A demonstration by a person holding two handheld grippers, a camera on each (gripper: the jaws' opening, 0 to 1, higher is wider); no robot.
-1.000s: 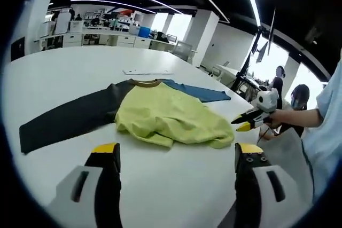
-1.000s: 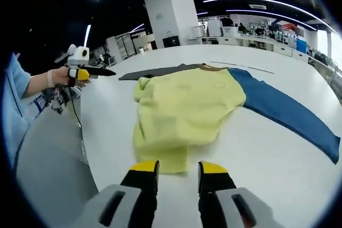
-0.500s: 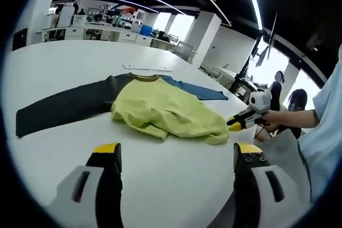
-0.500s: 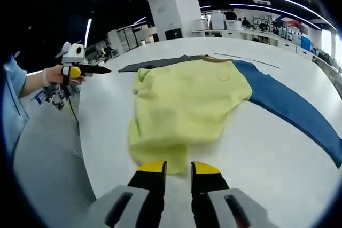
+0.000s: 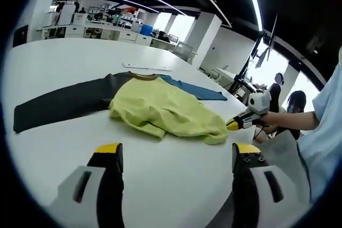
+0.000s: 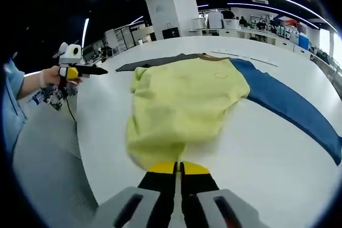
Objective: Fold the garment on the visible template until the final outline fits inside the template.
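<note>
A long-sleeved garment (image 5: 160,108) lies flat on the white table (image 5: 53,62), with a yellow body, a dark grey sleeve (image 5: 59,105) and a blue sleeve (image 5: 195,89). My left gripper (image 5: 175,150) hovers open over bare table, short of the garment. In the right gripper view the yellow body (image 6: 187,94) spreads ahead, and my right gripper (image 6: 178,166) is shut on its near hem. The right gripper (image 5: 235,124) also enters the left gripper view at the hem's corner. The left gripper (image 6: 91,70) appears at far left, off the table's edge.
A thin pale strip (image 5: 147,67) lies on the table beyond the collar. The table's rounded edge (image 6: 80,132) runs close on the left of the right gripper view. A person (image 5: 296,100) sits past the table, and office desks (image 5: 107,30) line the background.
My right gripper's jaws have come together on the yellow hem, after moving in toward it. The left gripper stays open; its view has shifted slightly.
</note>
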